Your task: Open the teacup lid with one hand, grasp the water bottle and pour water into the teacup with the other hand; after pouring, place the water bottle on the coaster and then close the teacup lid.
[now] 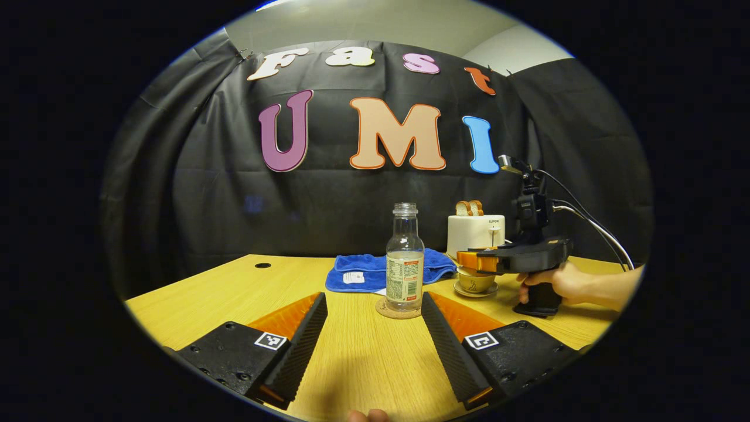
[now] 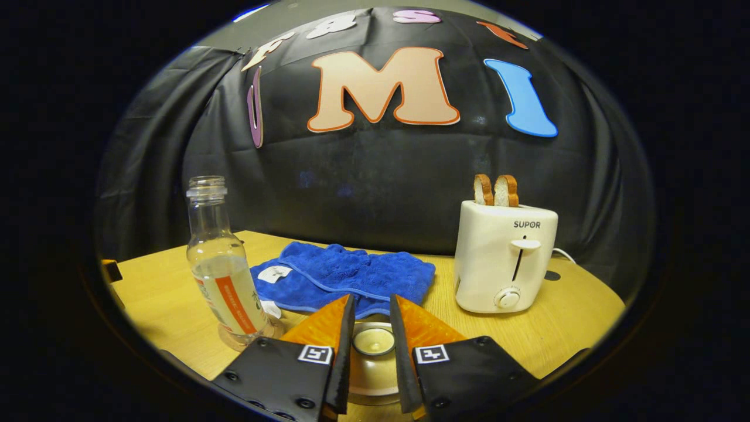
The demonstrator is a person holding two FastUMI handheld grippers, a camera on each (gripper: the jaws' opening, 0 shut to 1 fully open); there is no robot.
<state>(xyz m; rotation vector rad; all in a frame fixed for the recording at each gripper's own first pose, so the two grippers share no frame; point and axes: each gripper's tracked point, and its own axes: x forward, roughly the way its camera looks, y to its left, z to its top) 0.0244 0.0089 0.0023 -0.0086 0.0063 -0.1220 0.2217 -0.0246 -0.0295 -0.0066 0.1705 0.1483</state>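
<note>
**Step in hand.** Teacup lid (image 2: pixel 374 340), knob framed between the jaws of the right gripper (image 2: pixel 371 300). Judged a lid step; with the water bottle (image 1: pixel 404 264) already upright on the cork coaster (image 1: pixel 398 310) and uncapped, probably the closing of the cup, though not certain.

**Handling advice.** Keep the knob centred between the jaws. Hold the lid level over the teacup (image 1: pixel 476 282). Lower straight down, without dragging the cup across its saucer (image 1: pixel 476 292). Release only once the lid sits flat on the rim. Stay clear of the bottle to one side and the white toaster (image 2: pixel 504 258) to the other.

**Right jaws.** Narrowly parted, close on either side of the knob. Actual pressure on it: cannot tell. In the left gripper view, poised directly over the cup, handle in a hand (image 1: pixel 559 281).

**Left gripper (image 1: pixel 374 296).** Jaws spread wide, empty, touching nothing. Low over the desk (image 1: pixel 234 281), aimed at the bottle, short of it.

**Location of task items.** Bottle and coaster mid-desk, in front of the blue towel (image 2: pixel 351 272). Cup and saucer just beside the coaster, in front of the toaster.
</note>
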